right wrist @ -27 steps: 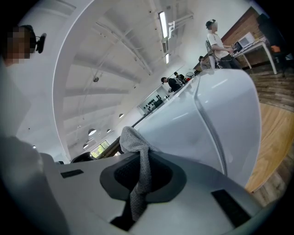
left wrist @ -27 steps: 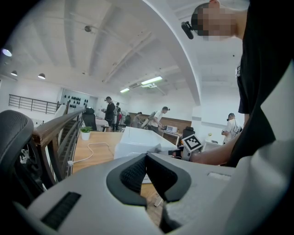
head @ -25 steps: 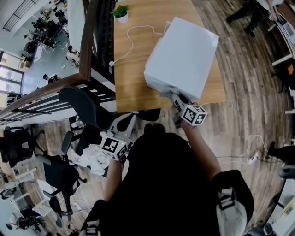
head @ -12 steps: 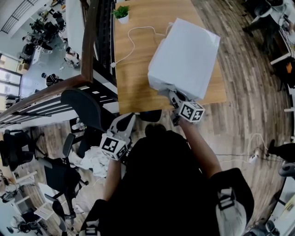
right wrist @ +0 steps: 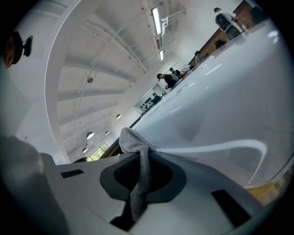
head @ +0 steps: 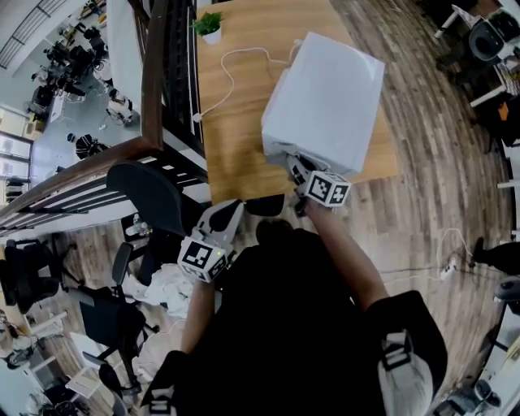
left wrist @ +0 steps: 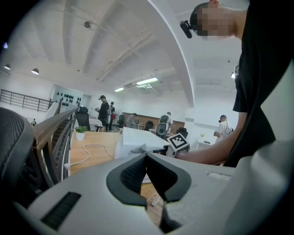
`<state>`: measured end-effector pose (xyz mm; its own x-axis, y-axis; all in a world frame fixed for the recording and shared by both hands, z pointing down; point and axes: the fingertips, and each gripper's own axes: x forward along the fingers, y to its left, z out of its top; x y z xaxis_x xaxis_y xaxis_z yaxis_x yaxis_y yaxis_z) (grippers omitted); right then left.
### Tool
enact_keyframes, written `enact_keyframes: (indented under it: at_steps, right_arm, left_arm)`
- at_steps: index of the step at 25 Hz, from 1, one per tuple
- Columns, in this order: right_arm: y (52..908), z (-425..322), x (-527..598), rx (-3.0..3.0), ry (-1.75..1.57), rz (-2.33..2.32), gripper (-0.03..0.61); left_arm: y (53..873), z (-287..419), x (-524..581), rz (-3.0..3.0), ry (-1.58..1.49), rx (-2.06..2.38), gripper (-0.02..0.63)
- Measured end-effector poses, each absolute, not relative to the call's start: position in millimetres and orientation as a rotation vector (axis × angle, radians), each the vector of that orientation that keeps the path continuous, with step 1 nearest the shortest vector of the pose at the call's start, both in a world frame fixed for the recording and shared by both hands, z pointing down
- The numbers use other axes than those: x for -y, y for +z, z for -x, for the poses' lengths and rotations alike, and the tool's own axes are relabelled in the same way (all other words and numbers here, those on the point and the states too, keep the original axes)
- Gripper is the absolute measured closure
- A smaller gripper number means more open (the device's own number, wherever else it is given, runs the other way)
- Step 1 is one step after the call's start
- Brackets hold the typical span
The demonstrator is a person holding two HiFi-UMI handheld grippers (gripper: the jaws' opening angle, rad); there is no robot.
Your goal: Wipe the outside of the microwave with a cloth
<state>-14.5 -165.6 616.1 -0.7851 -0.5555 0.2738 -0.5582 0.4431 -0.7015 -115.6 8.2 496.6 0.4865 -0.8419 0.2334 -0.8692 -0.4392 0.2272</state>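
Observation:
A white microwave point(head: 325, 101) stands on the wooden table point(head: 231, 130) and fills the right gripper view point(right wrist: 220, 105). My right gripper point(head: 294, 166) is shut on a grey cloth point(right wrist: 138, 165), pressed to the microwave's near lower edge; the cloth point(left wrist: 138, 149) also shows small in the left gripper view. My left gripper point(head: 223, 218) hangs low below the table's near edge, away from the microwave point(left wrist: 138, 140), with its jaws closed together on nothing point(left wrist: 147, 156).
A white cable point(head: 231, 69) runs across the table toward a small potted plant point(head: 210, 24). A black office chair point(head: 150, 191) stands left of me, another point(head: 106, 313) lower down. A railing point(head: 154, 73) borders the table's left side. People stand in the far background.
My right gripper has slid a little left along the microwave's near edge with the cloth. The left gripper has stayed about where it was.

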Motion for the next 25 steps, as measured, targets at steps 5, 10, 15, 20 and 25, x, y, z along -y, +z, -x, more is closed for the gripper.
enact_keyframes:
  at_steps: [5, 10, 15, 20, 25]
  right_arm:
    - [609, 30, 169, 2.668, 1.316, -1.055, 0.563]
    - [611, 43, 170, 2.661, 1.340, -1.048, 0.563]
    - [612, 52, 171, 2.658, 1.343, -1.047, 0.563]
    - [612, 60, 174, 2.657, 1.338, -1.043, 0.563]
    - [615, 68, 175, 2.647, 1.358, -1.037, 0.563]
  left_arm:
    - [502, 121, -8, -2.439, 0.133, 1.413, 0.612]
    - [504, 124, -11, -2.461, 0.122, 1.387, 0.612]
    - [501, 127, -8, -2.467, 0.128, 1.377, 0.612]
    - [496, 130, -4, -2.461, 0.156, 1.374, 0.612]
    - [500, 134, -7, -2.475, 0.131, 1.359, 0.612]
